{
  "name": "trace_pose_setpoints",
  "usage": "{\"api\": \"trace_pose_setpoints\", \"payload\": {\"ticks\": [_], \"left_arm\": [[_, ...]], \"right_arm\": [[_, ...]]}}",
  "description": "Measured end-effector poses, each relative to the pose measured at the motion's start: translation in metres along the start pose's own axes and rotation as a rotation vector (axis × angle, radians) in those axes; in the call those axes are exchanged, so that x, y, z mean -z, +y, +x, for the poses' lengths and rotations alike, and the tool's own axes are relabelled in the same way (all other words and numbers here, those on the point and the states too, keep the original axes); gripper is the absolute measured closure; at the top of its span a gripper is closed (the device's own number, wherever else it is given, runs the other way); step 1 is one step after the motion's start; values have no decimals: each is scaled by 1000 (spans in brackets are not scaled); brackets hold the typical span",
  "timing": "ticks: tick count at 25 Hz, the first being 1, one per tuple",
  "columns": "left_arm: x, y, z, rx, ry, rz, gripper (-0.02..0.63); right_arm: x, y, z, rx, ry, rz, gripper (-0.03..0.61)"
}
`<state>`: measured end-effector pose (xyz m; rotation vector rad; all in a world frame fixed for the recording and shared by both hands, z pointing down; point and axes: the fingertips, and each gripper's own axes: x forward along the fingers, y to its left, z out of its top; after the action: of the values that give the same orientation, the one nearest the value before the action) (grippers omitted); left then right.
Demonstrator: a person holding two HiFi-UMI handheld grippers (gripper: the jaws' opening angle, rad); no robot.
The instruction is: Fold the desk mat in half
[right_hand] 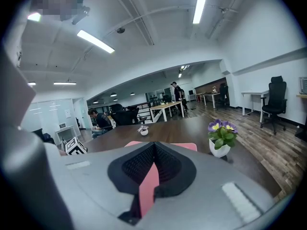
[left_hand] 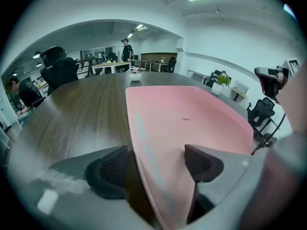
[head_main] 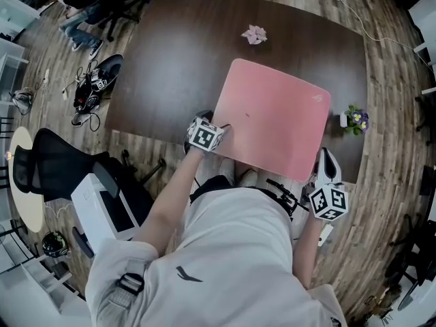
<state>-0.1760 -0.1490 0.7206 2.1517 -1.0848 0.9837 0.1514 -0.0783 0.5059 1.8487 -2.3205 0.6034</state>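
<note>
Pink and smooth, the desk mat [head_main: 276,118] lay flat on the dark brown tabletop [head_main: 163,60], toward its right end. The mat's near side reached the tabletop's near edge, where the person stood, and it sat a little askew to the tabletop's edges.

At the mat's near left corner the left gripper [head_main: 219,128] was down at the mat. Looking along the left gripper [left_hand: 158,163], I saw its jaws standing apart with the mat's left edge running up between them. One pad lay on the bare wood side of that edge and the other over the pink surface, and neither was visibly squeezing it.

The right gripper [head_main: 325,161] was at the mat's near right corner, by the tabletop's near edge. Its jaws were clamped together on a thin strip of the mat, which showed pink between the two black ribbed pads.

Further out, a small potted plant [head_main: 355,119] with purple flowers stood near the tabletop's right edge, just beside the mat's right side without touching it. A pale pink flower-shaped thing [head_main: 254,35] sat near the far edge, well apart from the mat. Off the left end a black office chair [head_main: 51,162] stood on the wood-plank floor [head_main: 388,203].
</note>
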Motion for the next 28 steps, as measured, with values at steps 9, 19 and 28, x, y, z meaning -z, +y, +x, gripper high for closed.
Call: {"api": "trace_pose_setpoints", "payload": {"ticks": [9, 19, 28], "left_arm": [[-15, 1, 3, -87, -64, -221, 308], [-20, -3, 7, -127, -33, -228, 383], [-24, -8, 11, -111, -48, -237, 451]], "right_arm": [[4, 2, -3, -1, 13, 0, 578], [11, -2, -9, 10, 19, 22, 578], [13, -5, -11, 19, 20, 35, 578]]}}
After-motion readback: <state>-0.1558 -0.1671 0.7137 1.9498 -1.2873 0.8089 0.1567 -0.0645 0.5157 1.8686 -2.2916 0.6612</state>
